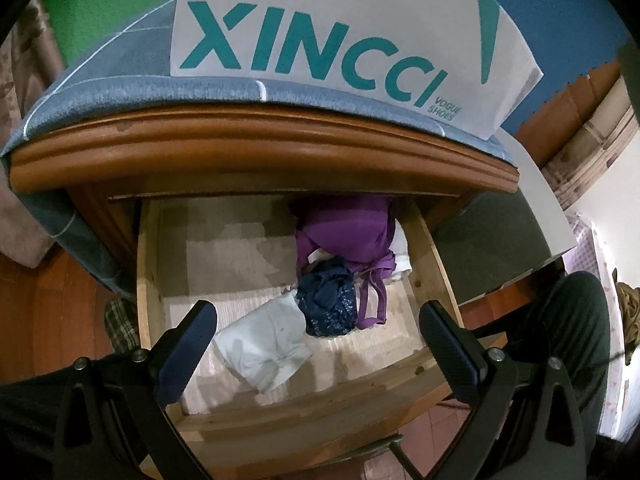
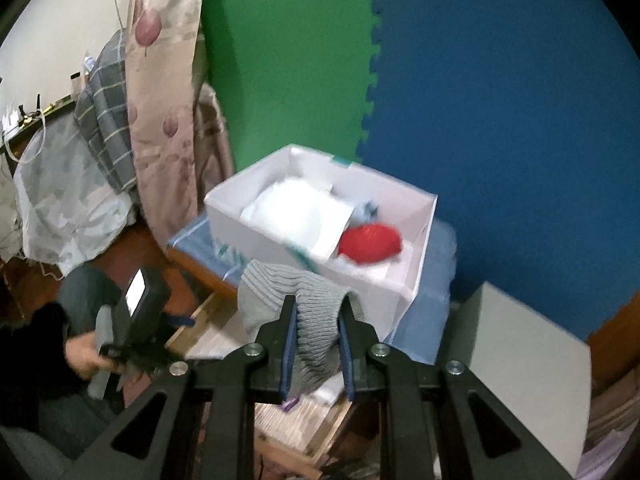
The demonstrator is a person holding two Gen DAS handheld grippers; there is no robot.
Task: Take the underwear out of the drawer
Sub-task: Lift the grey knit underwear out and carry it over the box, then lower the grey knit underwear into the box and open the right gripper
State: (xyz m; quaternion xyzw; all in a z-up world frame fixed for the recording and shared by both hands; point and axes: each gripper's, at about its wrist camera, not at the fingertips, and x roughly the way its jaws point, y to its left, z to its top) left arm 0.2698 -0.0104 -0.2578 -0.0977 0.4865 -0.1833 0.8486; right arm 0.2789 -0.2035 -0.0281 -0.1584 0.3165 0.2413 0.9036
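Note:
The wooden drawer (image 1: 430, 248) stands pulled out below me in the left wrist view. Inside lie a purple garment (image 1: 348, 232), a dark blue lacy piece (image 1: 330, 306) and a white piece (image 1: 262, 344). My left gripper (image 1: 316, 334) hangs open above the drawer's front, nothing between its fingers. In the right wrist view my right gripper (image 2: 318, 340) is shut on a grey ribbed garment (image 2: 308, 300), lifted above the drawer (image 2: 208, 340) and just in front of a white open box (image 2: 420, 240) on the nightstand top.
The white box holds a red item (image 2: 370, 244) and white cloth (image 2: 296, 212); its printed side (image 1: 320, 40) fills the left wrist view. A grey box lid (image 2: 524, 368) sits at right. A hand (image 2: 86, 356) holds the left gripper. Green and blue foam mats cover the wall behind.

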